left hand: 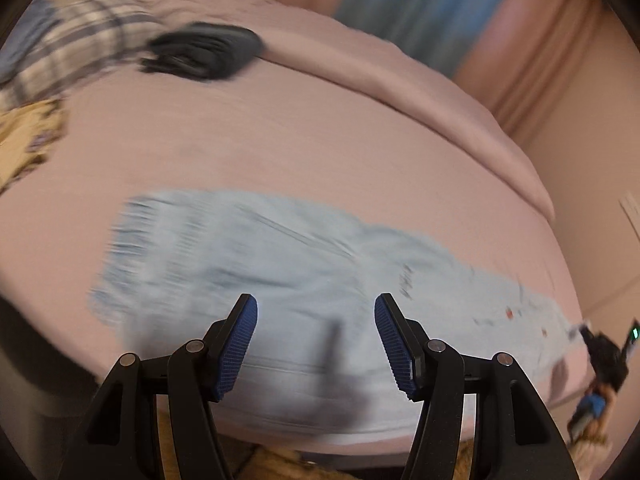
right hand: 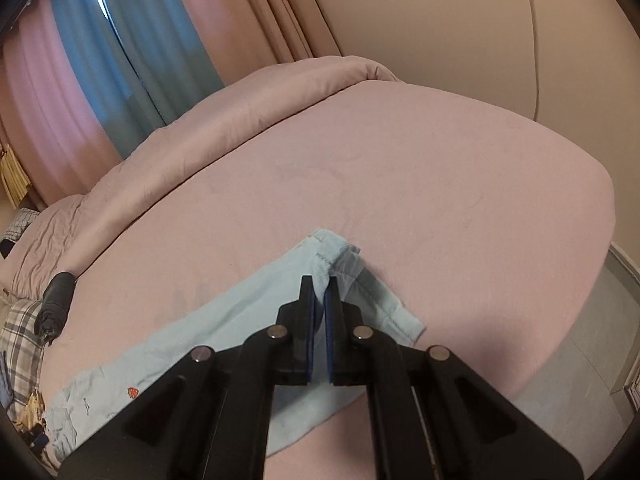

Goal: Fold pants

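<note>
Light blue pants (left hand: 280, 280) lie spread along the near edge of a pink bed (left hand: 320, 140), blurred by motion in the left wrist view. My left gripper (left hand: 316, 320) is open and empty, hovering over the wide end of the pants. In the right wrist view my right gripper (right hand: 320, 292) is shut on a bunched hem of the pants (right hand: 224, 320), lifting it slightly off the bed (right hand: 400, 184). That gripper also shows at the far right of the left wrist view (left hand: 604, 352).
A rolled pink duvet (left hand: 400, 80) runs along the far side of the bed. A black garment (left hand: 204, 52), a plaid garment (left hand: 80, 40) and a yellow patterned cloth (left hand: 24, 136) lie at the far left. Curtains (right hand: 120, 60) hang behind.
</note>
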`<state>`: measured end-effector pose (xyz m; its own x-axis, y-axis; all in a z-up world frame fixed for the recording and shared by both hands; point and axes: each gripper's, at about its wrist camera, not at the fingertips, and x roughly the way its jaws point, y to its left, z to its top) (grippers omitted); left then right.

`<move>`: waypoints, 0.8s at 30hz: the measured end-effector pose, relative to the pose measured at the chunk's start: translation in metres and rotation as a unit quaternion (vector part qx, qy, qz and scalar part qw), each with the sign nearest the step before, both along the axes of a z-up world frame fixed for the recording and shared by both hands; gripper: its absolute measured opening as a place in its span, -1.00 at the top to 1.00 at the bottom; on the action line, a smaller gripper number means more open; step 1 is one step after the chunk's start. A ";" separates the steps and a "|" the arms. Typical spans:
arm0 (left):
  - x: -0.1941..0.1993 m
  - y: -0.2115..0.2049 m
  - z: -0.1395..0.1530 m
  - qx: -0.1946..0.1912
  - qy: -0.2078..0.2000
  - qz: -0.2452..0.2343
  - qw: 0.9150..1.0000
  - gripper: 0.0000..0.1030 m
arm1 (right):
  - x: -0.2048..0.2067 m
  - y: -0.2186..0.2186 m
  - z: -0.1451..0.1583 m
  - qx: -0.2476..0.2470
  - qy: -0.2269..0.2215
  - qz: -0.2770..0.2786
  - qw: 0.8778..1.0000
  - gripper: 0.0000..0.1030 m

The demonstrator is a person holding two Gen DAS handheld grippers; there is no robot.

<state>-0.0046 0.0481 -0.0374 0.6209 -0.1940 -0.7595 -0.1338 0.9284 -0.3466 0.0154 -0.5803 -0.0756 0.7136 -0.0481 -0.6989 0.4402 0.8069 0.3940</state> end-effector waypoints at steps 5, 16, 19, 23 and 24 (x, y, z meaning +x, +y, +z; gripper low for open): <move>0.013 -0.030 -0.023 -0.002 0.040 -0.052 0.998 -0.18 | -0.010 -0.013 -0.059 0.028 0.062 -0.025 0.997 0.90; 0.001 -0.050 -0.042 0.027 0.049 -0.049 0.997 -0.18 | -0.025 -0.011 -0.045 0.067 0.044 -0.046 0.996 -0.04; 0.000 -0.045 -0.046 0.014 0.050 -0.045 0.998 -0.18 | -0.016 -0.006 -0.052 0.051 0.051 -0.030 0.997 -0.12; -0.002 -0.039 -0.048 -0.004 0.047 -0.037 0.998 -0.18 | -0.007 -0.012 -0.056 0.045 0.026 -0.047 0.998 0.56; -0.003 -0.038 -0.047 -0.006 0.047 -0.036 0.998 -0.17 | -0.010 -0.018 -0.056 0.058 0.020 -0.049 0.997 0.77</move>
<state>-0.0072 0.0101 -0.0846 0.5310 -0.2445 -0.8113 -0.0998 0.9327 -0.3464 0.0053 -0.5978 -0.1312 0.6808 -0.0340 -0.7317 0.5324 0.7091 0.4624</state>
